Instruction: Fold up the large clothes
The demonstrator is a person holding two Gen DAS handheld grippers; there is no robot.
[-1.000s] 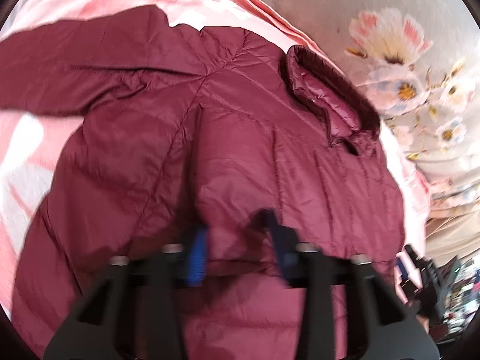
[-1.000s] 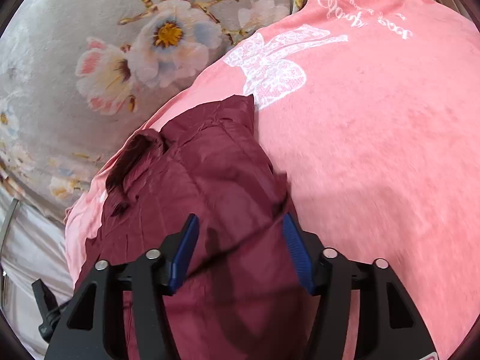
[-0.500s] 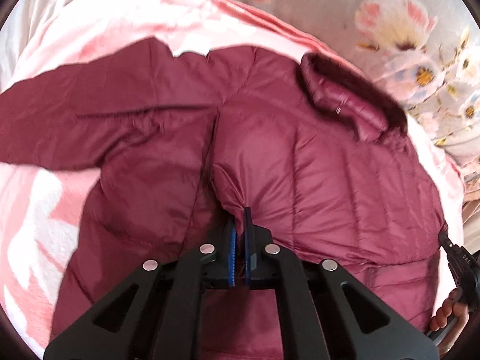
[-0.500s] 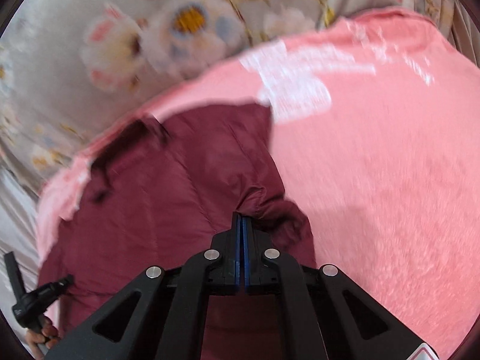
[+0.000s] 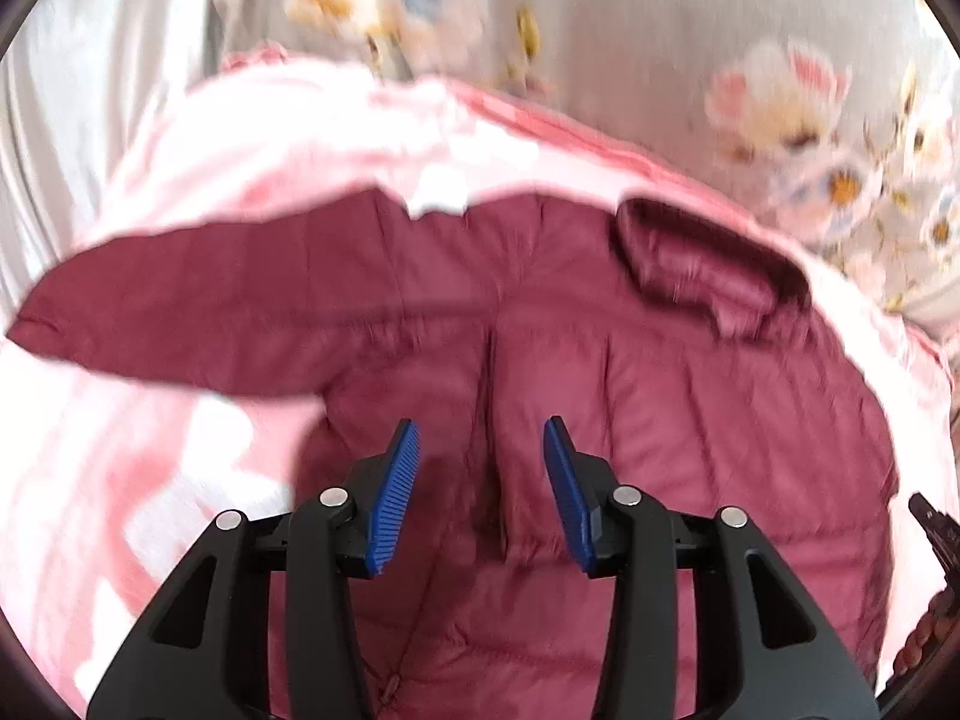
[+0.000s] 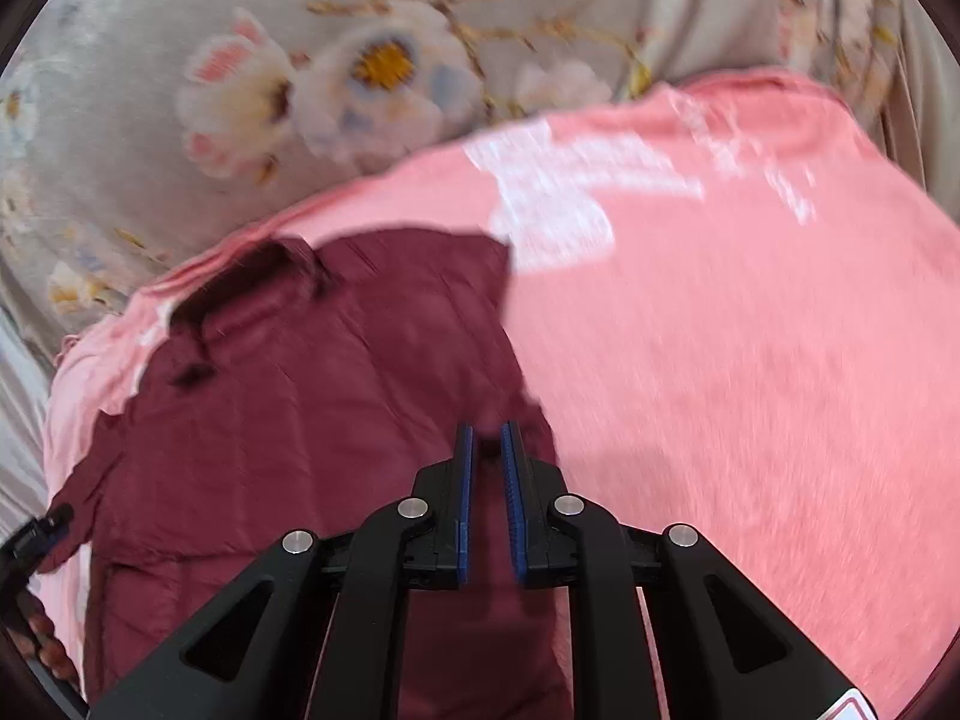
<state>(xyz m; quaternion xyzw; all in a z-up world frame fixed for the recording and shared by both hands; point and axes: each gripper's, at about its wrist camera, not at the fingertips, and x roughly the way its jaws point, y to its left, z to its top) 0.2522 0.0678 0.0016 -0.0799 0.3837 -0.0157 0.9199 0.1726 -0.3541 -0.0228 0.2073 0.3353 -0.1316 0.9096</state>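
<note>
Pink blanket (image 6: 750,360) carries a dark red jacket (image 5: 690,420), collar near its far edge. Left gripper (image 5: 480,438) is wide open above it. Right gripper (image 6: 486,450) is slightly open, holding nothing.

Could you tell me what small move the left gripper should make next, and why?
Probably reach left and close on the outstretched sleeve. The left gripper hovers open and empty above the jacket, and that sleeve lies unfolded across the pink blanket.

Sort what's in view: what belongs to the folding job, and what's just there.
Job: maroon jacket, left gripper open above it, right gripper nearly closed.

Just there: pink blanket under the jacket, floral sheet beyond.
</note>
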